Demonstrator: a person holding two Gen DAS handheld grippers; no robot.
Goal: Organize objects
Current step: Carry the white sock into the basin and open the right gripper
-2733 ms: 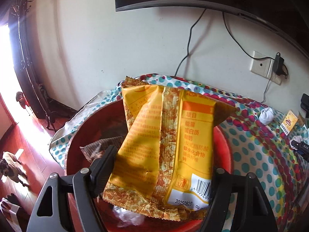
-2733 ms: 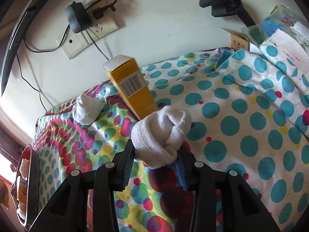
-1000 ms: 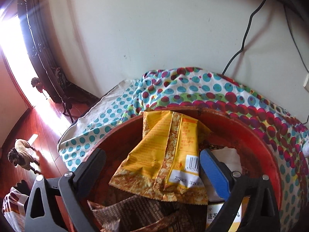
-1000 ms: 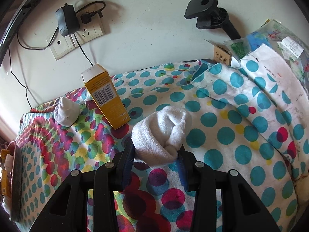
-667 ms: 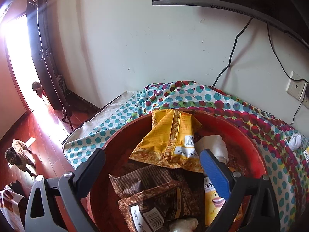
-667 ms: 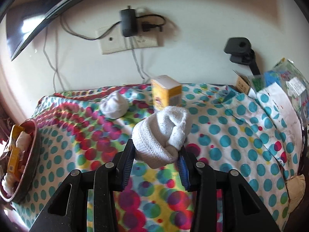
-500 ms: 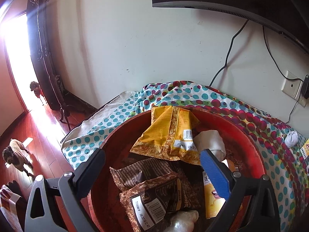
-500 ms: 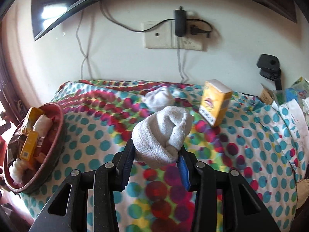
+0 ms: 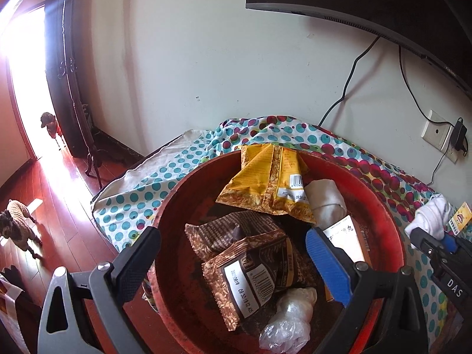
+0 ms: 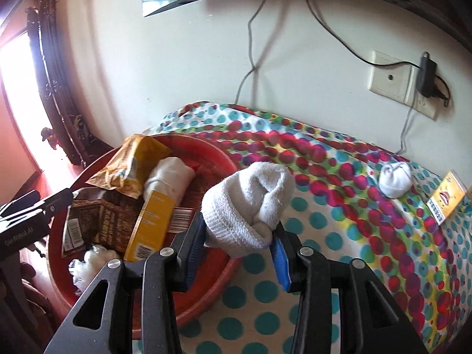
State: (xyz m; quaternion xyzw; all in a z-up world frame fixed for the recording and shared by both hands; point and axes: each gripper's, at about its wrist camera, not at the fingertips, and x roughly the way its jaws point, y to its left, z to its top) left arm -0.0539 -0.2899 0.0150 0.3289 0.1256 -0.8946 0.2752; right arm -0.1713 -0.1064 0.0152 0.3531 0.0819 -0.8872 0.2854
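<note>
Counter cloth (image 10: 339, 206): spotted in many colours, it spread ahead of and to the right of the right tongs and reached the wall.
Red basin (image 9: 380, 206): it lay directly under and ahead of the left tongs; in the right wrist view it sat to the left of the right tongs.
Basin contents: a yellow snack bag (image 9: 265, 183) leaned on the far rim, two brown packets (image 9: 244, 253) lay between the left fingers, with a white roll (image 9: 324, 200), a yellow box (image 10: 153, 221) and a crumpled clear bag (image 9: 289, 321) beside them.
Left tongs (image 9: 233, 250): spread wide above the basin, gripping nothing.
Right tongs (image 10: 239, 244): closed on a rolled white sock (image 10: 250, 203), held just right of the basin's rim.
Second sock ball (image 10: 395, 180): on the cloth, well ahead and to the right of the right tongs.
Small yellow carton (image 10: 447, 197): just right of that sock ball.
</note>
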